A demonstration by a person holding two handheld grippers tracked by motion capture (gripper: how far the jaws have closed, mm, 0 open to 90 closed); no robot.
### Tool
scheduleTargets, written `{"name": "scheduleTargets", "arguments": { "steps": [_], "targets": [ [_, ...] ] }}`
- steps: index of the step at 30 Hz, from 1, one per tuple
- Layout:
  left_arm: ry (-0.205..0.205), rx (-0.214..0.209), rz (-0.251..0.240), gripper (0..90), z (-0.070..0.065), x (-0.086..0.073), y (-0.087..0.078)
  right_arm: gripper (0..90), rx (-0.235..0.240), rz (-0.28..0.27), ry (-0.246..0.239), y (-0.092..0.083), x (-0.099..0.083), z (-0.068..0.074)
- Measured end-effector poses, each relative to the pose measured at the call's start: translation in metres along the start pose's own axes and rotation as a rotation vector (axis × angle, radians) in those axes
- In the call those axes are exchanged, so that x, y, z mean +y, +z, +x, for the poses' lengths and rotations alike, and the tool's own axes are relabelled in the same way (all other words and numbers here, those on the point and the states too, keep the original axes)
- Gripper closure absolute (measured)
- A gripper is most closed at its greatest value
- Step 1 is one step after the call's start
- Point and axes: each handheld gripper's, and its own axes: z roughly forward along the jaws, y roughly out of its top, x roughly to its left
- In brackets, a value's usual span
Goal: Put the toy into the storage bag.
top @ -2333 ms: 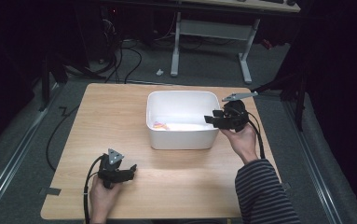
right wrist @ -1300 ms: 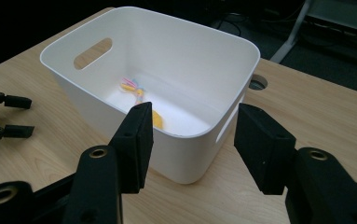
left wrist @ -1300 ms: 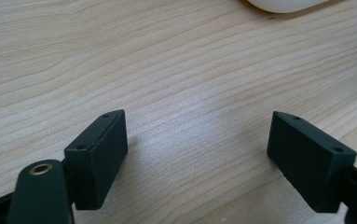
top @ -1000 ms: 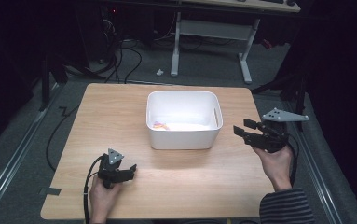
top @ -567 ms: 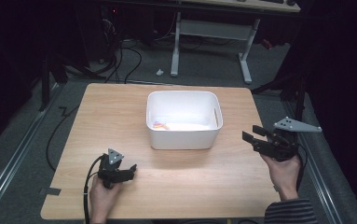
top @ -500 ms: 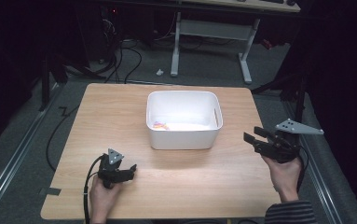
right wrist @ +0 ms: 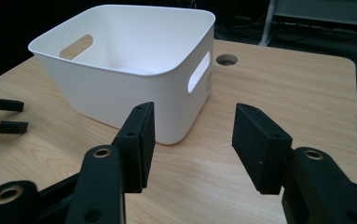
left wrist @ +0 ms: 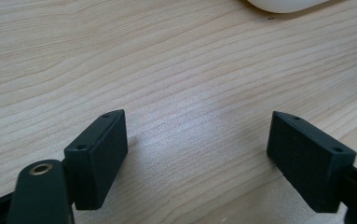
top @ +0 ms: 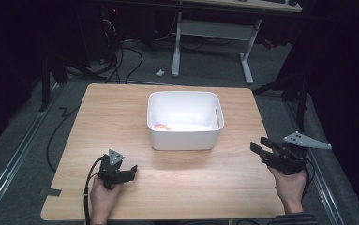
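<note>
Right claw [top: 260, 147] empty, jaws apart, beside white bin [top: 185, 140] with something orange, perhaps; left claw [top: 131, 171] likewise parted.

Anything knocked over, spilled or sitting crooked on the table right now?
Nothing stands out. The white bin sits upright and square on the table, with a small orange item lying inside it. Both the left gripper and the right gripper are open and empty, apart from the bin.
</note>
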Motion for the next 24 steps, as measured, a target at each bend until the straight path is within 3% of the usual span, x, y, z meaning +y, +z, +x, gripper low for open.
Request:
{"name": "scheduleTargets", "arguments": {
  "steps": [15,24],
  "targets": [
    [0.000,0.000,0.000,20.6,0.000,0.000,0.000,49.4,-0.015,0.033,0.051,0.020,-0.028,-0.012],
    [0.000,0.000,0.000,20.6,0.000,0.000,0.000,48.7,-0.016,0.062,0.057,0.034,-0.042,-0.013]
  ]
}}
